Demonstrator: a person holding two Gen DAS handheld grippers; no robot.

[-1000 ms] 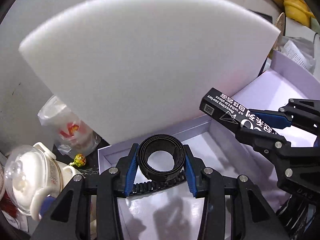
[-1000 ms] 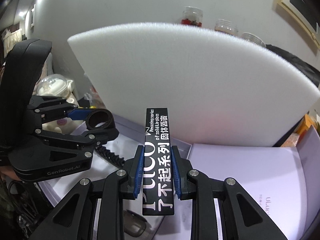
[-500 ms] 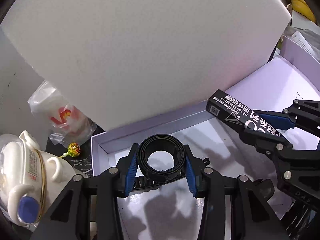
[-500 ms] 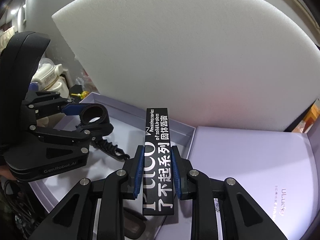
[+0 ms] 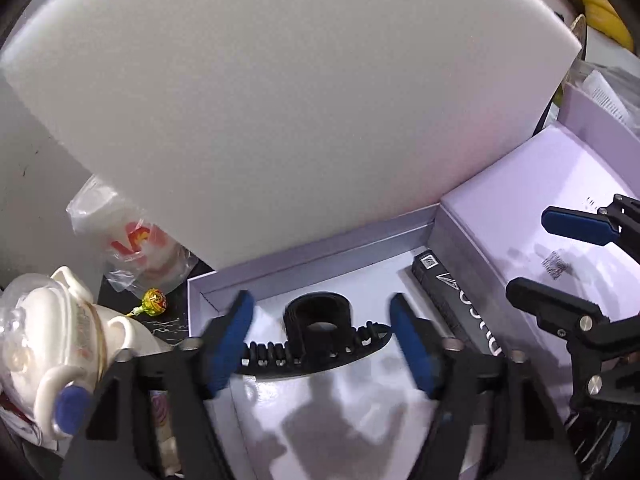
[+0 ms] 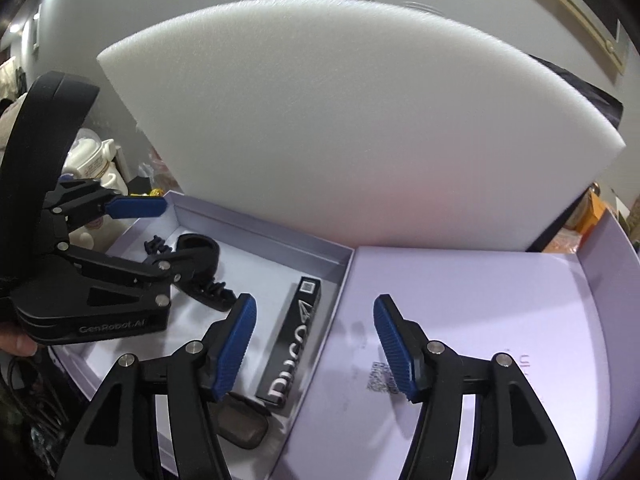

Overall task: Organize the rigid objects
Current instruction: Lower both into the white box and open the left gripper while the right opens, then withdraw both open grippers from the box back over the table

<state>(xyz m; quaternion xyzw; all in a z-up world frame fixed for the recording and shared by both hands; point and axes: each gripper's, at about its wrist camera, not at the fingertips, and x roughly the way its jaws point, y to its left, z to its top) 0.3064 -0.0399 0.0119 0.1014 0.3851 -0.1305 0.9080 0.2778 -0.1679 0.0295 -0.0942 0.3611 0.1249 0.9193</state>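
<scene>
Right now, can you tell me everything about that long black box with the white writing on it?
The long black box is slim and rectangular, like glossy cardboard, with white letters, a small triangle mark and a square code near its far end. It lies flat in the open white tray, along the tray's right wall, beside the pale lavender lid. A dark rounded case sits just by its near end. Nothing grips it: the right tool hangs open above.

"GenRobot.AI" stands in raised letters on the side of the left gripper (image 6: pixel 160 236). The long black box (image 6: pixel 290 344) bears a QR code, a paper-plane sign and large white letters, only partly legible. A smudged code marks the pale lid (image 6: pixel 460 320).
</scene>
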